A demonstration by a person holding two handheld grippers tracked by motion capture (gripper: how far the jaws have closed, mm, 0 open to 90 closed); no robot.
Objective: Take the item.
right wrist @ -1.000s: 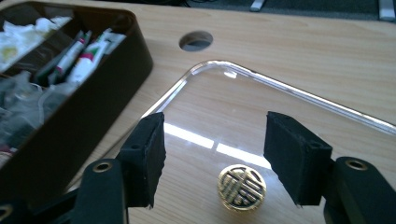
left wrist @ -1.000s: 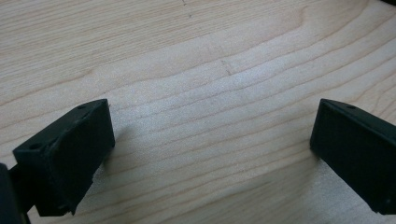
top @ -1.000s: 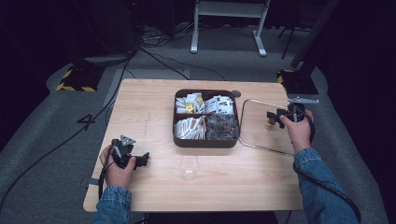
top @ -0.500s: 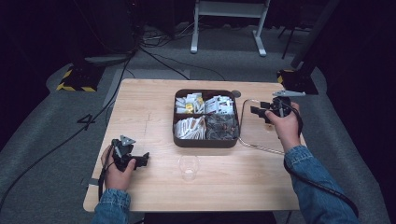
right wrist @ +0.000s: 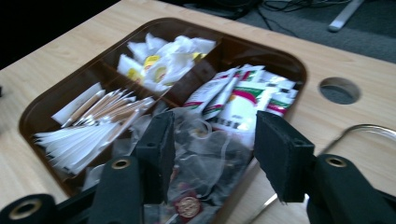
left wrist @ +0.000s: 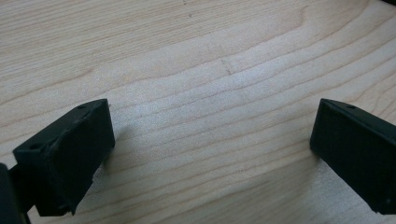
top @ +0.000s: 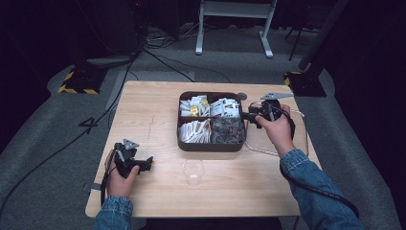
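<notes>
Right gripper (top: 245,116), jaws apart and just narrowing with nothing between them, hovers at the tray's (top: 210,145) 3 o'clock rim above the clear tea sachets (right wrist: 205,158). Risk: snagging several sachets. Left gripper (top: 149,163) rests released on the desk (top: 158,105).

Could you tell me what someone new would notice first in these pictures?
Probably the dark tray at mid-table, its four compartments packed with sachets and tea bags. The right gripper hangs at its right edge, jaws apart and empty, having just been closing. A clear cup stands in front of the tray.
</notes>
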